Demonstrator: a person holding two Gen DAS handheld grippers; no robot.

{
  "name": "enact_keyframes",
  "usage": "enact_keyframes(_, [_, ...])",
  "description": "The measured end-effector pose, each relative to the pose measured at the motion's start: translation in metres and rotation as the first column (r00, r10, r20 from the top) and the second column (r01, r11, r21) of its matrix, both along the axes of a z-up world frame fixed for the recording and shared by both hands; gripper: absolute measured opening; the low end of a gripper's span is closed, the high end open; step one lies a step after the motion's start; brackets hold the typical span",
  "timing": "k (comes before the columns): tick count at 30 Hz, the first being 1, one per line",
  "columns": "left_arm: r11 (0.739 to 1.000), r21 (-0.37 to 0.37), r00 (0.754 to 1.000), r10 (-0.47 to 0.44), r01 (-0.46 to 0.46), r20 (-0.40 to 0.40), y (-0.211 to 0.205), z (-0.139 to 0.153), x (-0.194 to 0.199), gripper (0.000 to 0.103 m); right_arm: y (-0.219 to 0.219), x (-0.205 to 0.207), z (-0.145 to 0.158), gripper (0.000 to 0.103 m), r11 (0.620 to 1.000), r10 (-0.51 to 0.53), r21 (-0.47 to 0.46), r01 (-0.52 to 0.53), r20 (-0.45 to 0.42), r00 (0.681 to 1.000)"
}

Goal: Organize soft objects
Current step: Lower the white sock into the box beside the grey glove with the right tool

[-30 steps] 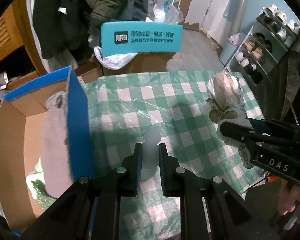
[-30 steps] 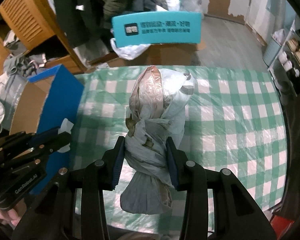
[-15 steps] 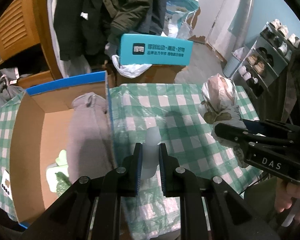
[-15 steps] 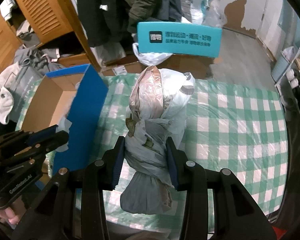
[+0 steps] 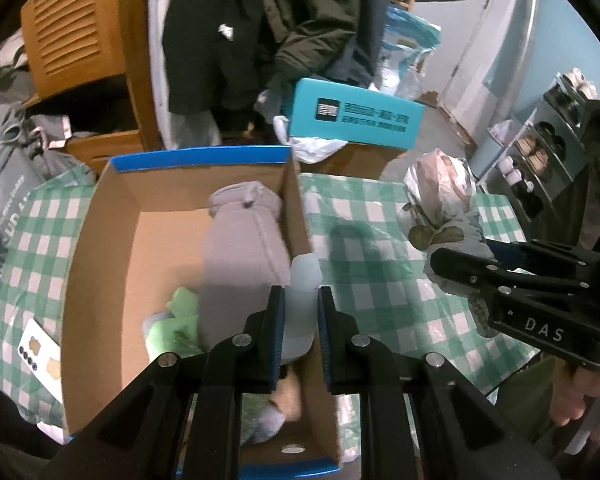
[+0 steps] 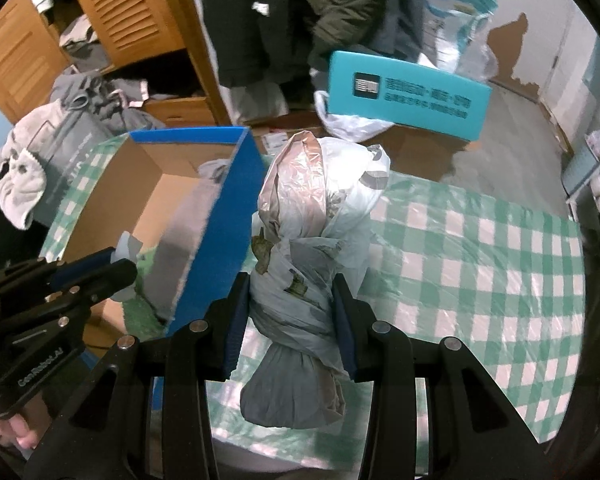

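Observation:
My left gripper (image 5: 300, 304) is shut on a small pale white soft object (image 5: 302, 300) and holds it over the right wall of the open cardboard box (image 5: 100, 240) with blue rims. The box holds a grey garment (image 5: 242, 248) and a green soft toy (image 5: 172, 320). My right gripper (image 6: 290, 304) is shut on a knotted plastic bag bundle (image 6: 312, 248), held above the green checked tablecloth (image 6: 480, 260) just right of the box (image 6: 228, 216). The bundle also shows in the left wrist view (image 5: 440, 208), with the right gripper (image 5: 460, 264) at the right. The left gripper (image 6: 112, 268) shows at the left of the right wrist view.
A teal box (image 5: 356, 118) on a brown carton stands beyond the table's far edge. Dark coats (image 5: 260, 20) hang behind it, beside a wooden cabinet (image 5: 76, 40). A shoe rack (image 5: 540, 152) stands at the right. A grey bag with cloths (image 6: 52, 148) lies left of the table.
Both grippers have moved left with their loads. The left gripper went from over the tablecloth to over the box's right wall. The bundle is now next to the box.

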State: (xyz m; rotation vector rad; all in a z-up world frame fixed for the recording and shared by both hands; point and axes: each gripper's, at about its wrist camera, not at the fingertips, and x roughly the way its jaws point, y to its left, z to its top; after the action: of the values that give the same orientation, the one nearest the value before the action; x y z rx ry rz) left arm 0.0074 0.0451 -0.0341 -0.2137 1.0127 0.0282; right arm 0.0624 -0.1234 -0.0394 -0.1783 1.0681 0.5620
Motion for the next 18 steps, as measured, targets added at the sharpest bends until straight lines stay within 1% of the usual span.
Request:
enact_keyframes(12, [0.996,-0.019,0.996,0.086,-0.086,-0.023,0.045,-0.014,-0.011,0.016,0.053,-0.006,0.006,0.038,0.997,0.081,0.007,-0.081,0.006,0.997])
enact_keyframes(18, [0.993,-0.010,0.992,0.119,-0.120,-0.042,0.063,-0.021,-0.016,0.016,0.076,-0.011,0.006,0.038,0.993,0.119,0.004,-0.119,0.005,0.993])
